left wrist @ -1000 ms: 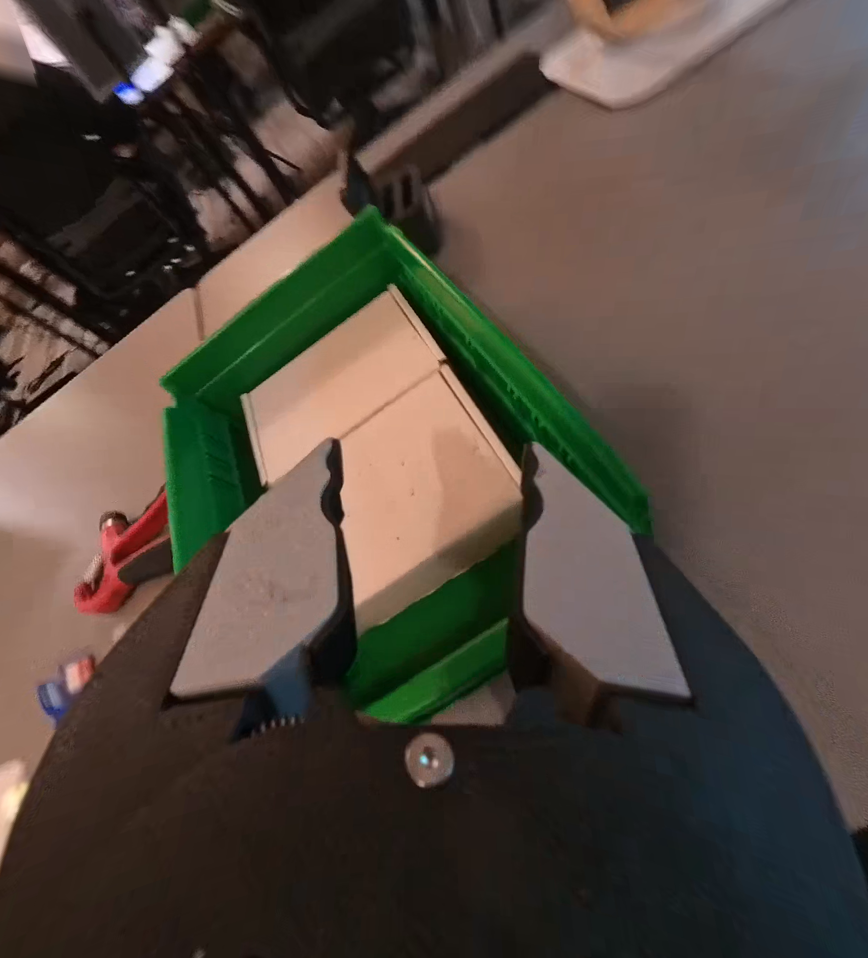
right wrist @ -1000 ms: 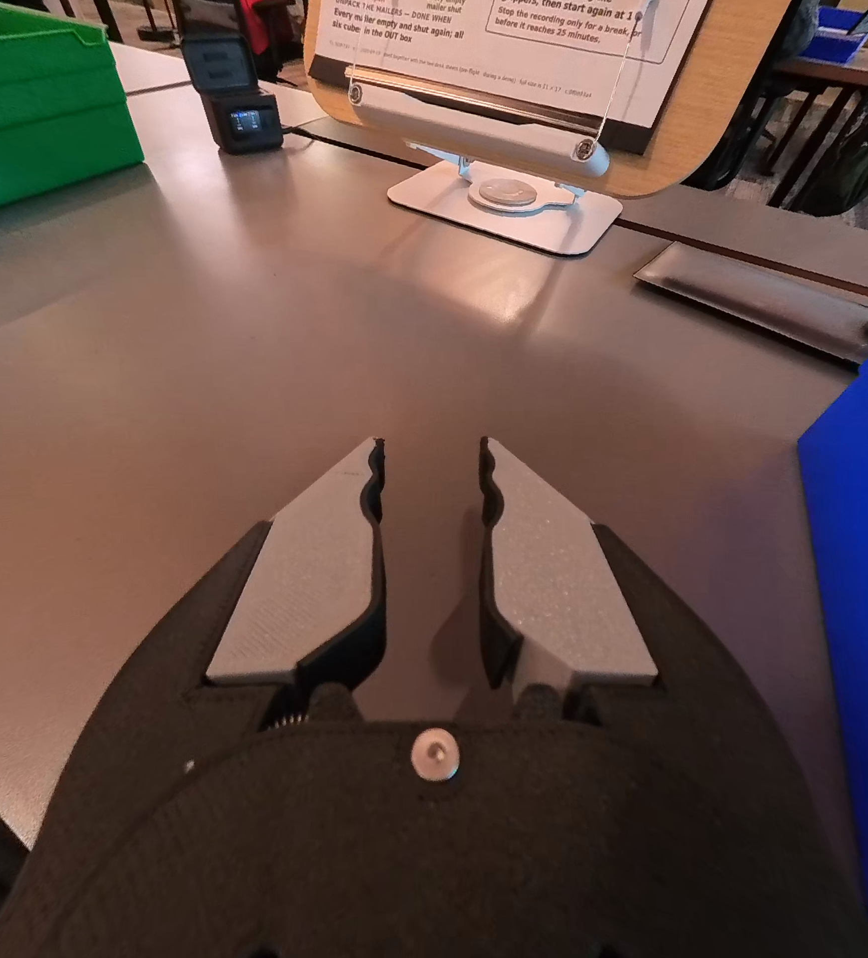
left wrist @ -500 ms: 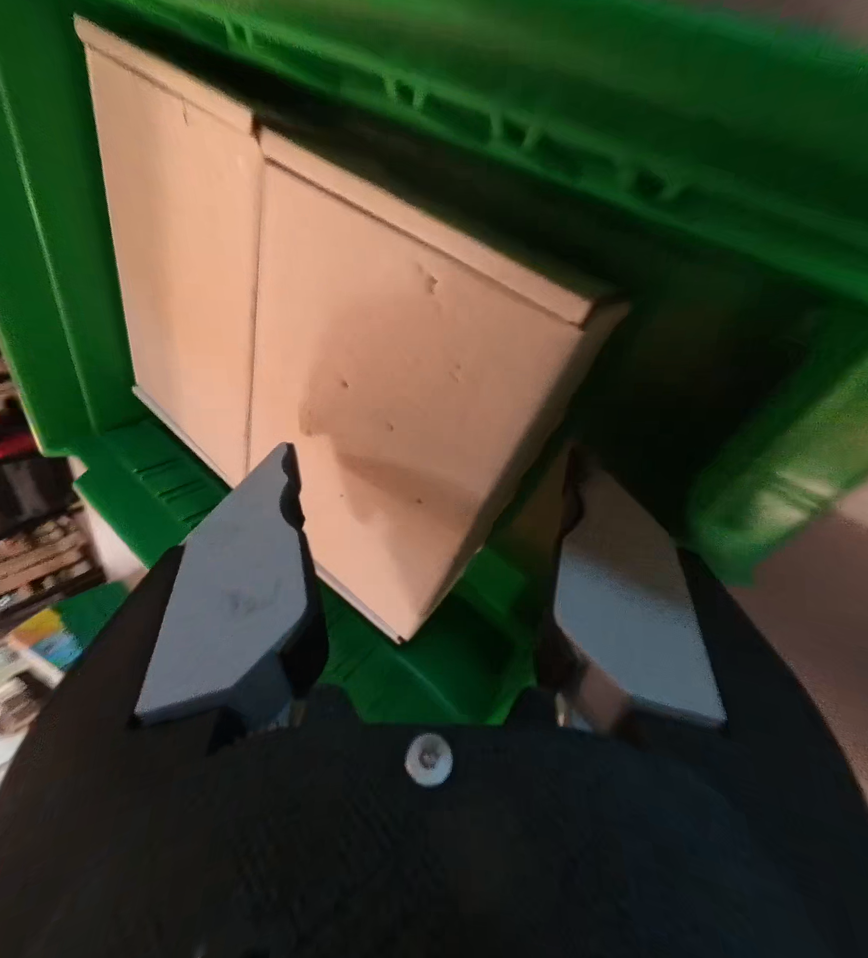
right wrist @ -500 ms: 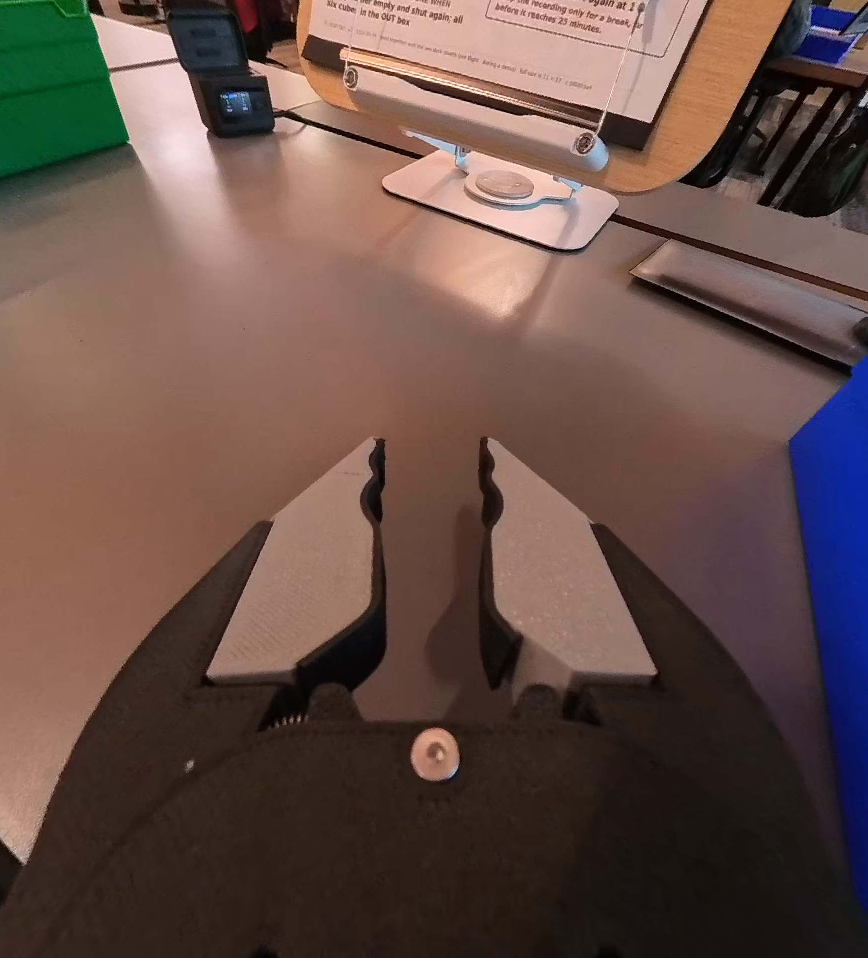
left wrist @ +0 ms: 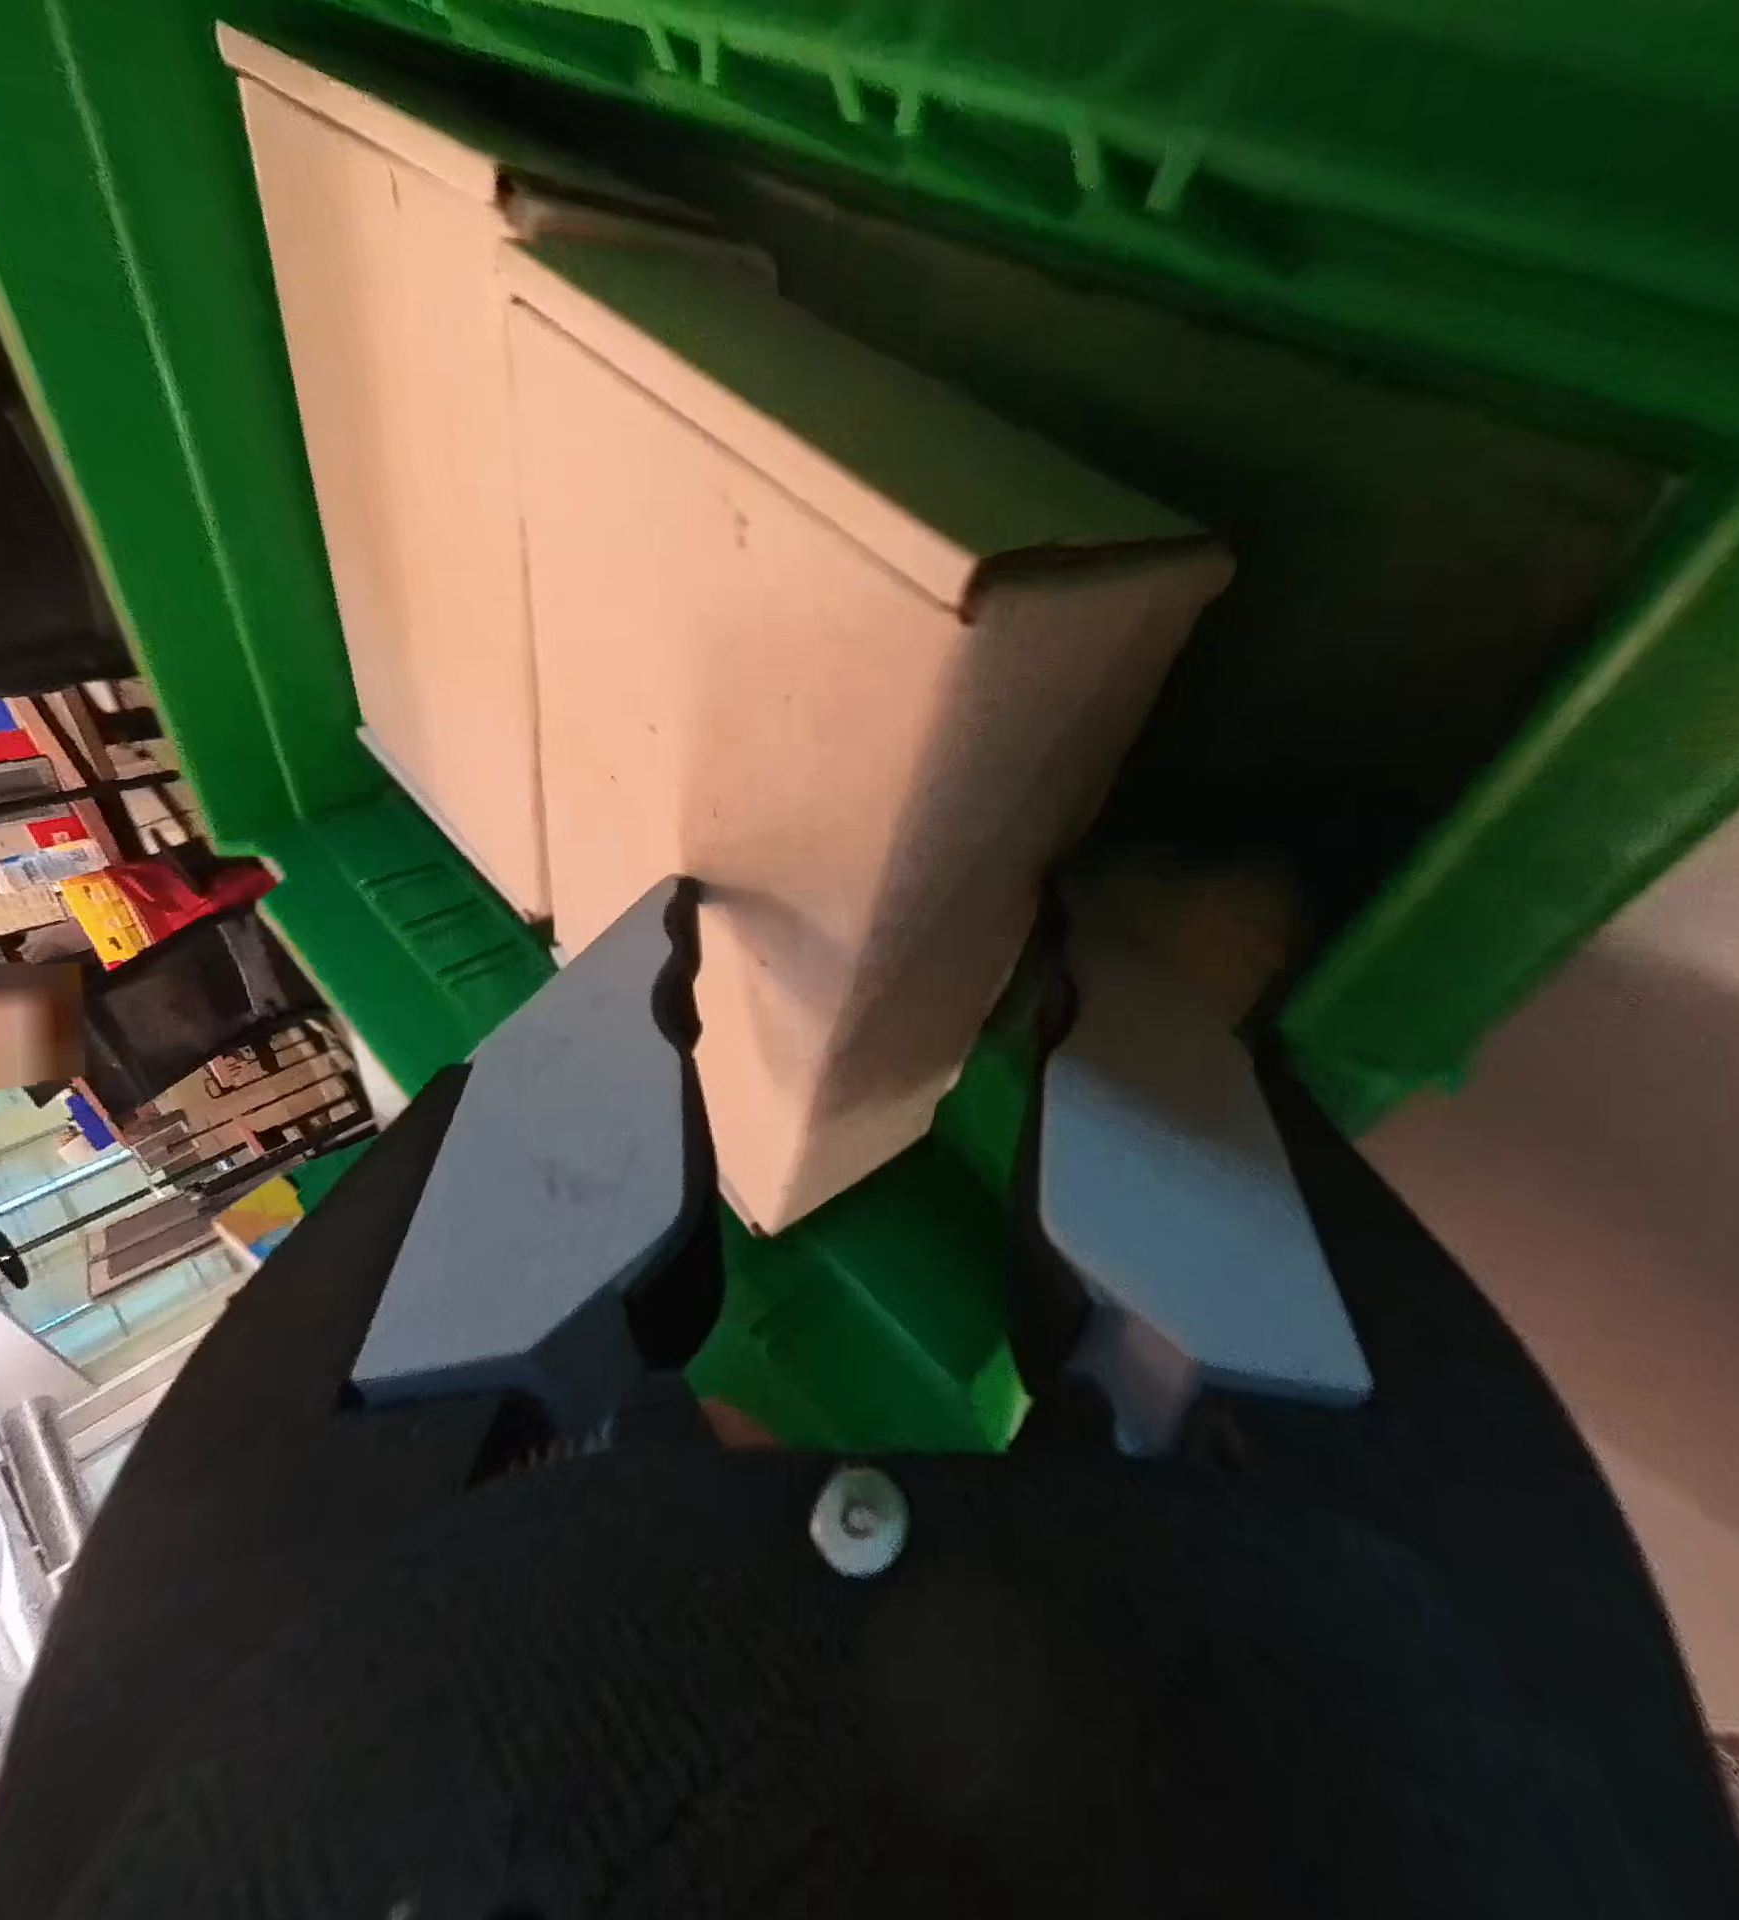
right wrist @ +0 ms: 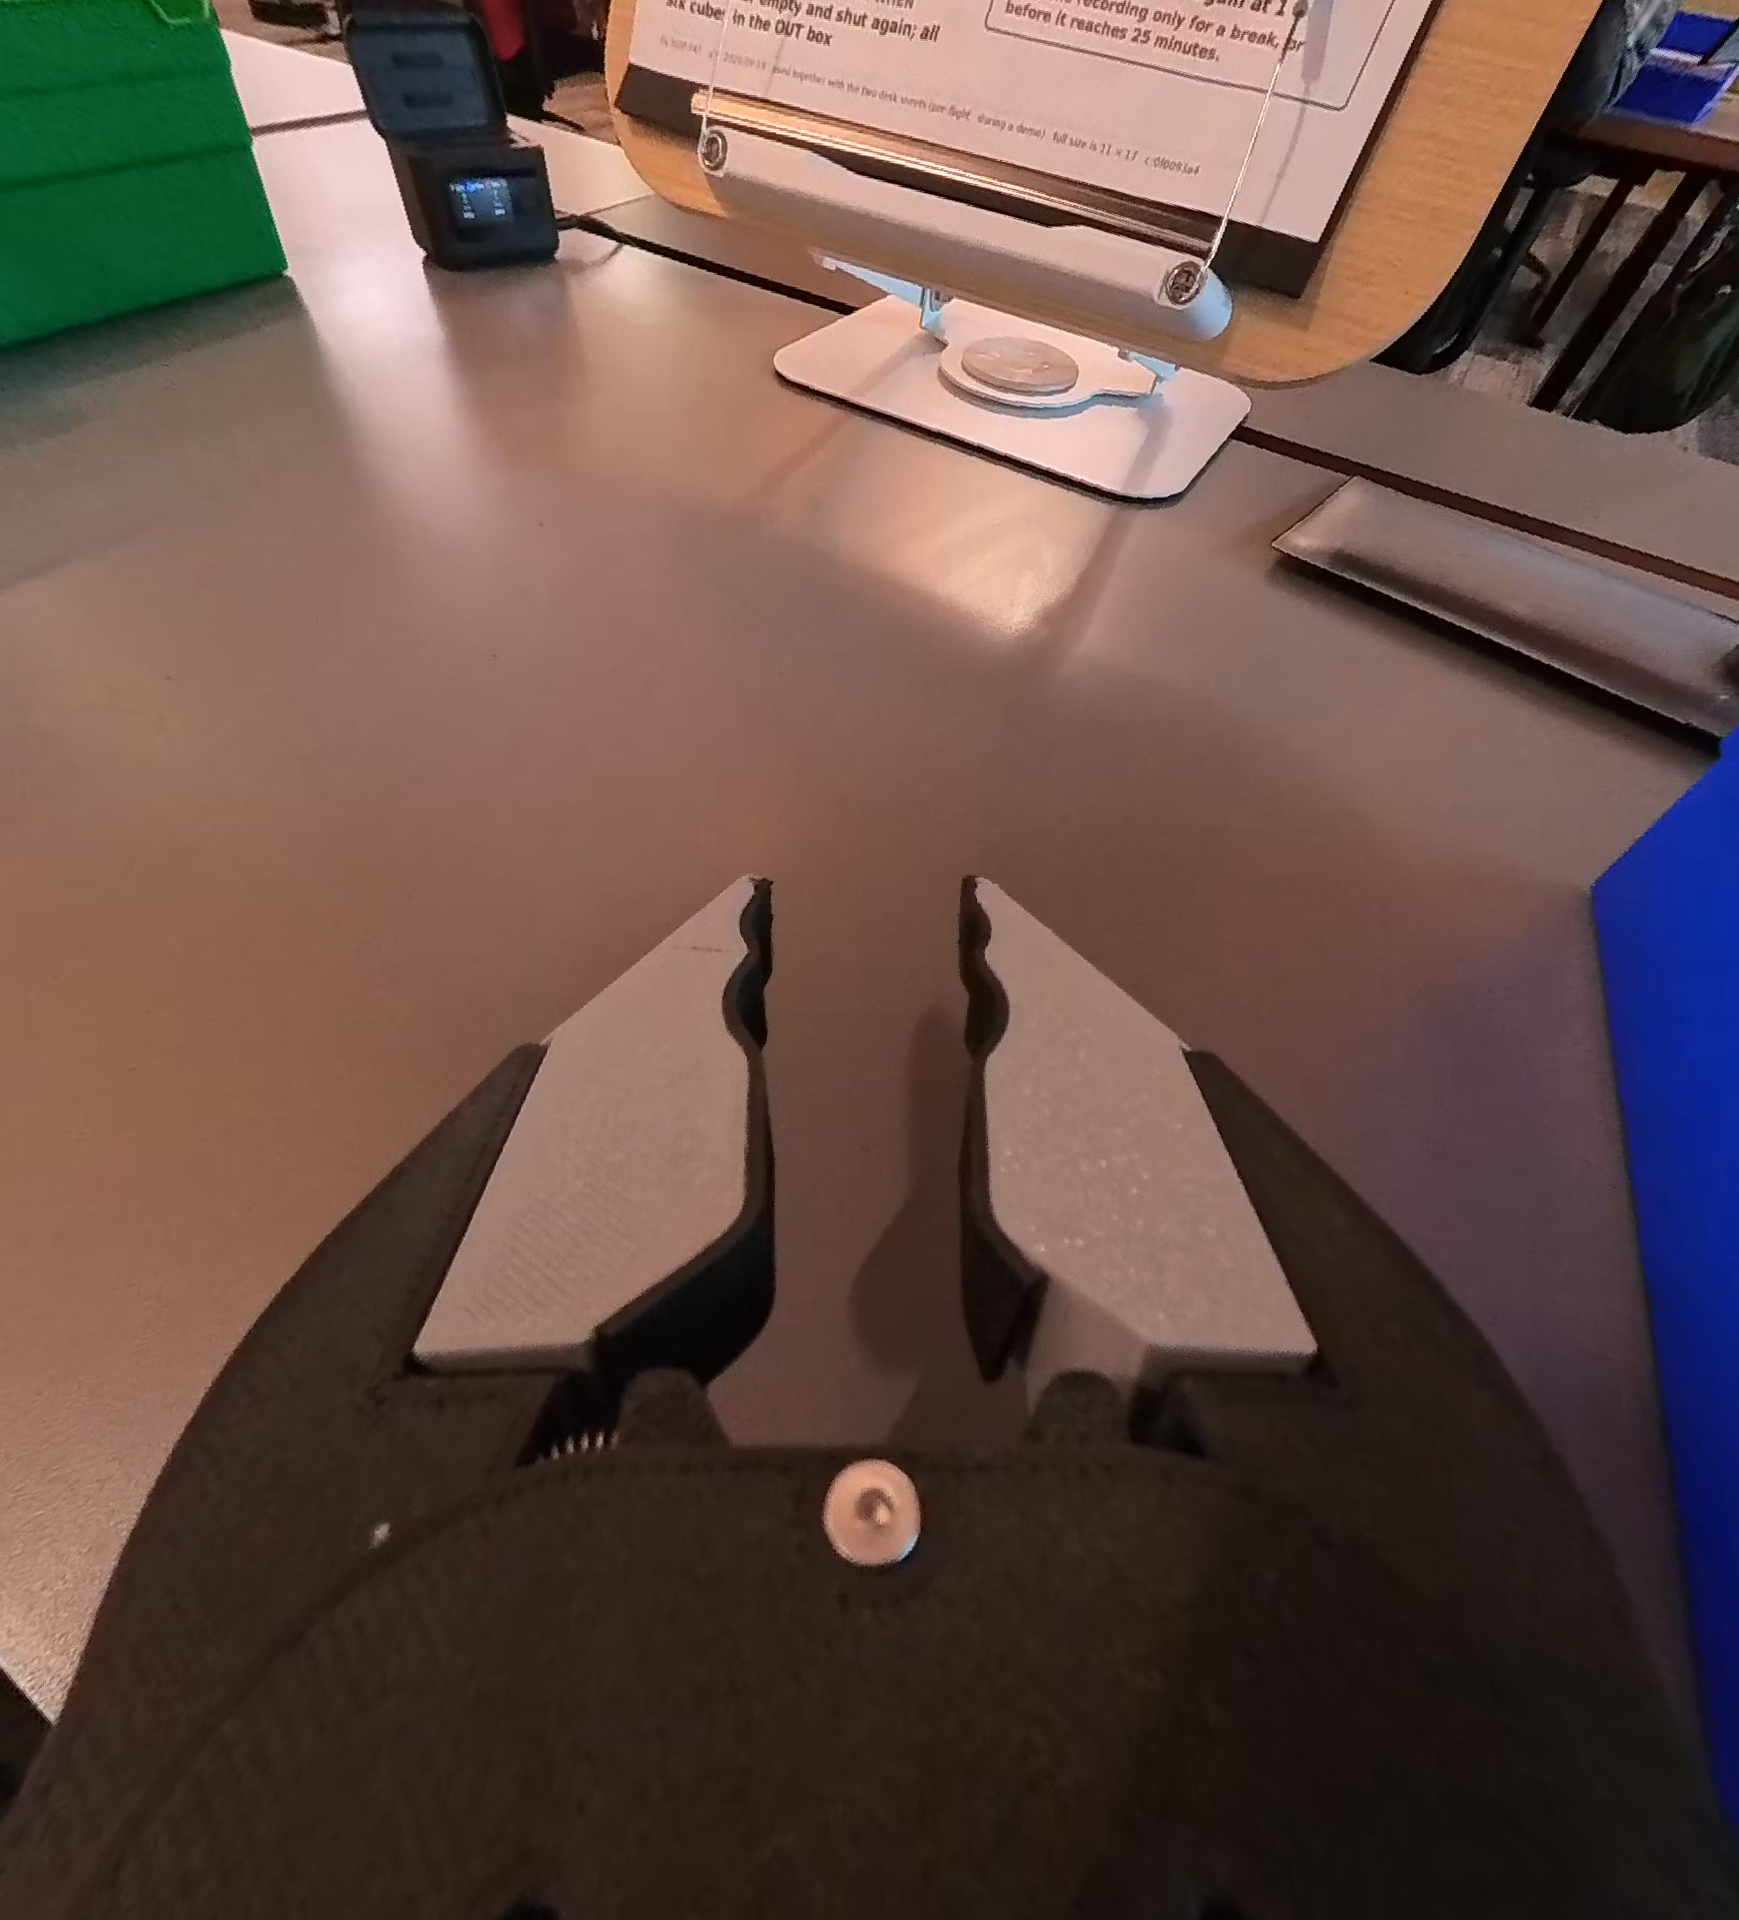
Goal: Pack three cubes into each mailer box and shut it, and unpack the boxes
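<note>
left gripper (left wrist: 865,935) pinching mailer box (left wrist: 740,644) corner

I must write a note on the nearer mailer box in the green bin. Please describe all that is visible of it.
The nearer mailer box is plain tan cardboard, shut, with small dents. It sits tilted in the green bin, its near corner raised, beside a second mailer box of the same kind. The left gripper straddles that corner; one finger presses its face, the other looks hidden behind it.

Your left gripper's (left wrist: 870,977) right fingertip (left wrist: 1057,971) is blurred behind the mailer box (left wrist: 792,748); the green bin (left wrist: 1467,260) smears, and the blue bin (right wrist: 1738,1143) runs off-frame
</note>
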Tool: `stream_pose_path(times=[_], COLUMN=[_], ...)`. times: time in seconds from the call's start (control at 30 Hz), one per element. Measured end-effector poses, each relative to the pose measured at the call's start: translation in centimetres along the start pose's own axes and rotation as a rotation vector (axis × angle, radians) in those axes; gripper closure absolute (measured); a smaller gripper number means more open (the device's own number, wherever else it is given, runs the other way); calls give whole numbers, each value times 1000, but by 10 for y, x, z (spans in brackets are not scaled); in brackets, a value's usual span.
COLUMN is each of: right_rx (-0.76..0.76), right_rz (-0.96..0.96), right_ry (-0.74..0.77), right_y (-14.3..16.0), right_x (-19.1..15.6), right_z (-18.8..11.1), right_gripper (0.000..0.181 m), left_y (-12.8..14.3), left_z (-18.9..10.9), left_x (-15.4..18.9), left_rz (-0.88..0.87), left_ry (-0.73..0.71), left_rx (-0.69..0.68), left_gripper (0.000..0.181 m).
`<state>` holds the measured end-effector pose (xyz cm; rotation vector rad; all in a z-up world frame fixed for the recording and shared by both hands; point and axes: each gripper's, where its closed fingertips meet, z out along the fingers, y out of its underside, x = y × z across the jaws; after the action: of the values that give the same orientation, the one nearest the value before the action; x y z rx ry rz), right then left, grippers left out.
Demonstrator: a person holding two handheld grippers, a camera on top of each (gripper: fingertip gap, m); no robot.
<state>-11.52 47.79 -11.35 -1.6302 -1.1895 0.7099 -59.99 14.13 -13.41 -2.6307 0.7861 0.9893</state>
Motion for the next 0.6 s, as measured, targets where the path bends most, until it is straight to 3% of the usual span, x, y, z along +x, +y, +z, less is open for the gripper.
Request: stream_pose_path(times=[0.4, 0.6], right_rx=[1, 0], right_rz=[-5, -5], right_ry=[5, 5], right_y=[0, 0], right_x=[0, 0], right_z=[0, 0], right_gripper=[148, 148], left_y=[4, -17], left_z=[-49, -106], left_x=[-31, -58], left_rz=[-36, -58], left_ry=[-203, -402], left_rx=[99, 198], left_gripper=[122, 123])
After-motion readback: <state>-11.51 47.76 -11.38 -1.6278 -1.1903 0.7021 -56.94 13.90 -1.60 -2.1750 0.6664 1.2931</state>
